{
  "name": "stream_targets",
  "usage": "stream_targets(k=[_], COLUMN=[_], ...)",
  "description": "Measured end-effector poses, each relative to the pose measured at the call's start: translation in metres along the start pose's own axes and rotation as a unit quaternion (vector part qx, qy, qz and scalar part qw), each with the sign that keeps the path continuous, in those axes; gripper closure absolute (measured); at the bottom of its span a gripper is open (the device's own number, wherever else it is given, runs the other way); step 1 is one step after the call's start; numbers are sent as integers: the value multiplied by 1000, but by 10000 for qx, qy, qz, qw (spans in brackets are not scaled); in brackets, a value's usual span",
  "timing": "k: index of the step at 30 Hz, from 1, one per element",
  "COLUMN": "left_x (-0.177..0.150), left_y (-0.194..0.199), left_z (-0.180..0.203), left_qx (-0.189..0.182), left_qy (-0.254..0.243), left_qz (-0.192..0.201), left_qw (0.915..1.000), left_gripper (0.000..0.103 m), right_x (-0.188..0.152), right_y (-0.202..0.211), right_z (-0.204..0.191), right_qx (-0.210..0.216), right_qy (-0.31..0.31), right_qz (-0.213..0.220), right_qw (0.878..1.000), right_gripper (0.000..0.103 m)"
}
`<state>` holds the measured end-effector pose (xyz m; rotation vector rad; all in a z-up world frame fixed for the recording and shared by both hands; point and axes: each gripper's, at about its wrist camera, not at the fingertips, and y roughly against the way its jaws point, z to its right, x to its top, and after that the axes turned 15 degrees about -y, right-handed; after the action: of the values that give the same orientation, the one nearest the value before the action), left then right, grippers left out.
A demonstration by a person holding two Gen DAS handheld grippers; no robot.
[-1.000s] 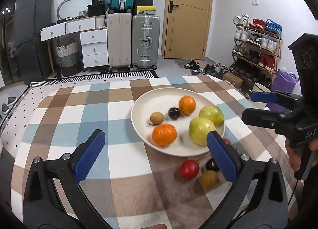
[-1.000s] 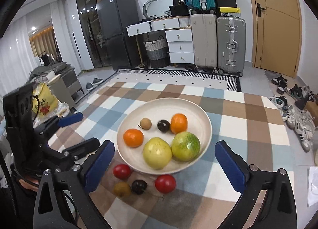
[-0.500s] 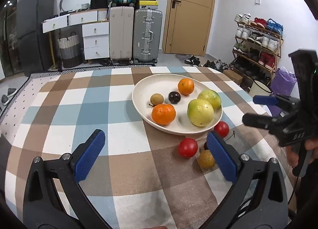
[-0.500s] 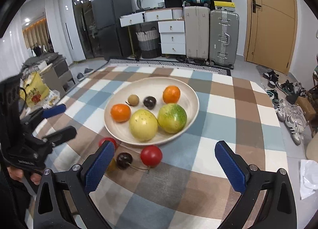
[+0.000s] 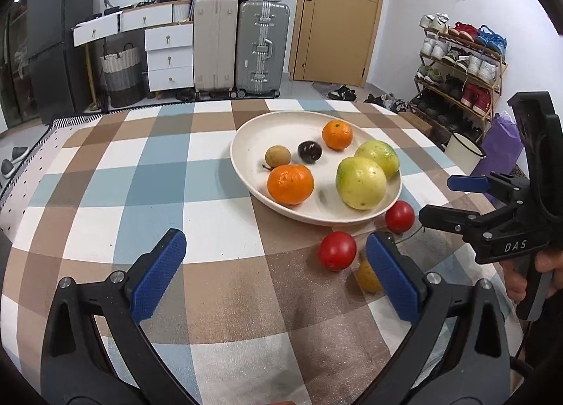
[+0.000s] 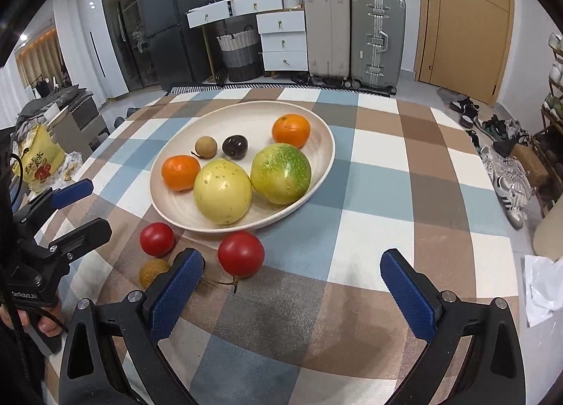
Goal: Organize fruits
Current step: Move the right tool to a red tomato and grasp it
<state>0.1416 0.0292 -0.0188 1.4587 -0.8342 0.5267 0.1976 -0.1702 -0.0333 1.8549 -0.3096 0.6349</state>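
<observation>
Plate (image 6: 322, 172) holds two oranges, two big green-yellow fruits, two small ones. Left tool (image 5: 278, 273) wide open, empty. Right tool (image 6: 292, 287) wide open, empty.

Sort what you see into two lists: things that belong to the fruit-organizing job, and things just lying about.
Job: plate, oranges, green-yellow fruits, red fruits on the tablecloth, both open grippers.

Lying about: suitcases, shoe rack, yellow bag.

White walls enclose the room. At the far side stand a tan wooden door (image 5: 337, 14), two upright hard-shell suitcases (image 5: 239, 42), white drawers (image 5: 169, 53) and a dark refrigerator (image 5: 52, 35); a loaded shoe rack (image 5: 461, 60) lines the right.
</observation>
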Motion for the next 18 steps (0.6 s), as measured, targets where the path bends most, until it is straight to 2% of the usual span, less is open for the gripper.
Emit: stream_targets(k=[18], left_x=[3], left_y=[-17], left_z=[-1], left_qx=[-188], left_qy=[-9], left_qz=[-180], left_qw=[9997], left_gripper=[1], right_x=[-1], right_y=[-26], right_z=[-8], right_qx=[-107], right_qy=[-57], right_qz=[-376], right_qw=[9992], right_gripper=[0])
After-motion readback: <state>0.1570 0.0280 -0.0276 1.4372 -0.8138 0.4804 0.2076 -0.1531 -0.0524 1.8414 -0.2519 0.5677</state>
